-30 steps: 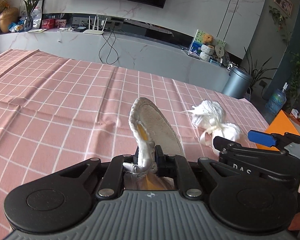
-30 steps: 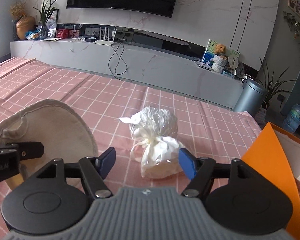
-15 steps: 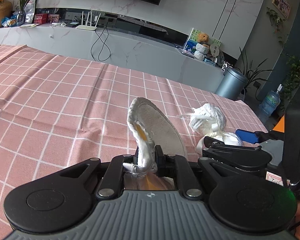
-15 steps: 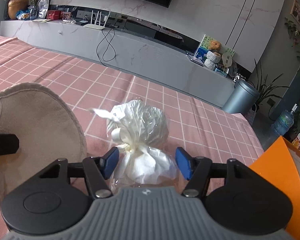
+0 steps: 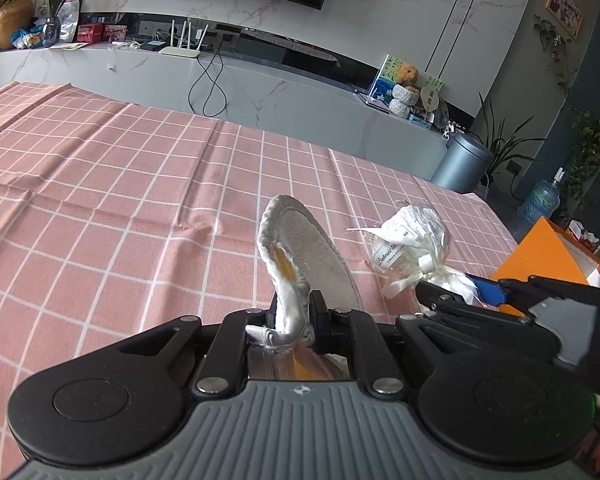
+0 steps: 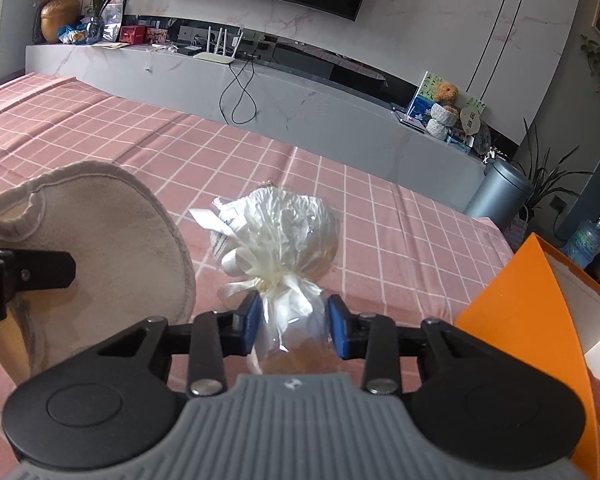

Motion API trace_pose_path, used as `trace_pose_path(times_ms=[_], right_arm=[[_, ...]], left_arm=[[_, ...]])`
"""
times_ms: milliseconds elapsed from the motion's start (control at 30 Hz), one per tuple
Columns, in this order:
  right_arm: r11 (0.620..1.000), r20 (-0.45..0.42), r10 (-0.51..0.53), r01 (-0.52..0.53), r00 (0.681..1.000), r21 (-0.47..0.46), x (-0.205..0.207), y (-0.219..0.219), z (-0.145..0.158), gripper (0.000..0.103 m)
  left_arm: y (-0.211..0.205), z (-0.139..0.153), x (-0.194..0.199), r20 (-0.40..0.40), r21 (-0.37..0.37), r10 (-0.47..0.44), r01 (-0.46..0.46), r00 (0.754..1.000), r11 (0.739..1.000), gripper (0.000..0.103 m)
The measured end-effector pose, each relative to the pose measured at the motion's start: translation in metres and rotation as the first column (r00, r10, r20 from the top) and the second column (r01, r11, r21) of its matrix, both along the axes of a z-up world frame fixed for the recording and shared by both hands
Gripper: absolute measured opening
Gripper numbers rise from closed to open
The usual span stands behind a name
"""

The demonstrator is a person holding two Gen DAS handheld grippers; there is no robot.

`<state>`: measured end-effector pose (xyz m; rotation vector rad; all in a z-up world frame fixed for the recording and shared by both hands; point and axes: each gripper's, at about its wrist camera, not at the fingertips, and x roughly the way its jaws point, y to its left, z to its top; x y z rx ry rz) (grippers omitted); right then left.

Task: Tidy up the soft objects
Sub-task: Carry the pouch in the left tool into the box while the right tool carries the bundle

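Note:
My left gripper (image 5: 294,316) is shut on the rim of a beige plush pad (image 5: 312,256), which stands up on edge above the pink checked tablecloth (image 5: 100,200). The same pad (image 6: 112,240) fills the left of the right wrist view. A white crinkled bag tied with a ribbon (image 6: 276,232) lies just right of it. My right gripper (image 6: 294,320) has its blue pads on either side of the bag's lower part, below the ribbon, and its jaws are closing, with the plastic filling the gap. In the left wrist view the bag (image 5: 412,240) sits to the right.
An orange box (image 6: 516,312) with a white inside stands at the table's right edge, close to my right gripper. Beyond the table's far edge runs a grey marble ledge (image 5: 260,88) with a router and cables. A grey bin (image 5: 460,160) stands on the floor.
My right gripper moved forward over the white bag and its jaws narrowed from wide apart to touching the bag. The left gripper kept its hold on the beige pad.

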<state>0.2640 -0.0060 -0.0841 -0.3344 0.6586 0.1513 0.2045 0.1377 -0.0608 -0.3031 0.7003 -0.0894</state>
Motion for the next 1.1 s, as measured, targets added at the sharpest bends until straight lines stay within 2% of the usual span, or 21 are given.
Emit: trace_pose_path(times_ms=[200,400,733,967,1100], right_arm=[[0.997,0.015,0.040,-0.041,0.999,0.069,-0.047,-0.019,0.026,0.035],[0.988,0.072,0.052,-0.061,0.996,0.139,-0.092,-0.044,0.060,0.035],[0.969,0.148,-0.023,-0.015,0.989,0.247,-0.146,-0.104,0.102,0.036],[0.924,0.109,-0.100,0.051,0.989,0.378,-0.161,-0.159,0.120,0.036],[0.910,0.132,-0.166,0.101,0.977,0.402,-0.172,-0.193,0.133,0.036]], left_arm=[[-0.004,0.014,-0.032,0.011,-0.008,0.020,-0.020,1.000,1.000,0.012],[-0.023,0.039,-0.058,0.060,0.011,-0.011,0.010,0.998,1.000,0.012],[-0.070,0.079,-0.087,0.164,0.028,-0.111,0.108,0.980,0.994,0.012],[-0.099,0.099,-0.087,0.216,-0.004,-0.188,0.194,0.958,0.981,0.012],[-0.121,0.107,-0.081,0.241,-0.004,-0.235,0.243,0.942,0.970,0.012]])
